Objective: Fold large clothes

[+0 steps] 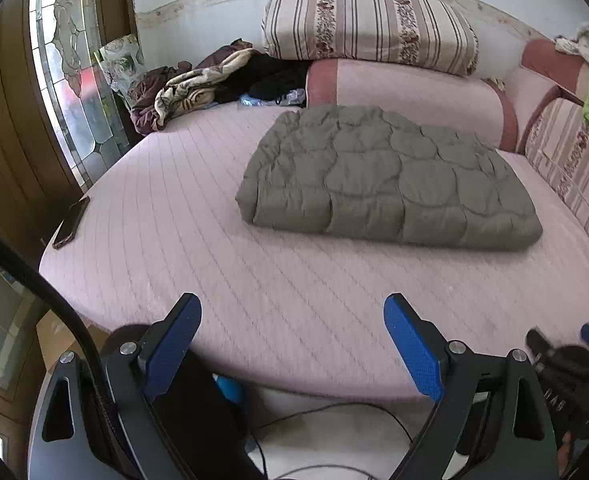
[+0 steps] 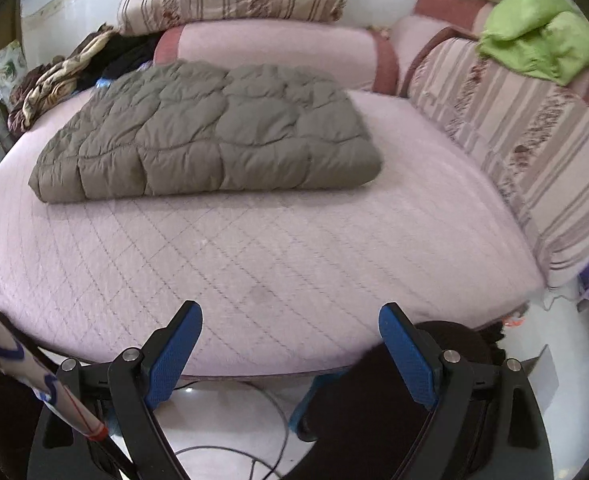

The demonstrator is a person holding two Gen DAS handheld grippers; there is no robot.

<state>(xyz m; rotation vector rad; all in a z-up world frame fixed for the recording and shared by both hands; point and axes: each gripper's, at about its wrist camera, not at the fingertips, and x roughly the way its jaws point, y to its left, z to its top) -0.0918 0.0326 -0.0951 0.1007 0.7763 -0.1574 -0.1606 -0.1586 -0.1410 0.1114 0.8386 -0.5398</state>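
Note:
A grey-brown quilted padded garment (image 1: 390,178) lies folded into a thick rectangle on the pink quilted bed (image 1: 198,248). It also shows in the right wrist view (image 2: 210,132), on the bed (image 2: 254,264). My left gripper (image 1: 292,320) is open and empty, held over the bed's near edge, well short of the garment. My right gripper (image 2: 290,320) is open and empty too, also over the near edge and apart from the garment. The right gripper's blurred body shows at the left wrist view's lower right (image 1: 562,364).
A dark phone (image 1: 70,222) lies at the bed's left edge. Crumpled clothes (image 1: 198,84) pile at the far left corner. Striped bedding (image 1: 370,26) sits on pink bolsters (image 1: 410,94). A green cloth (image 2: 534,36) lies on the striped cushions (image 2: 534,152) at right. Cables (image 2: 230,456) cross the floor below.

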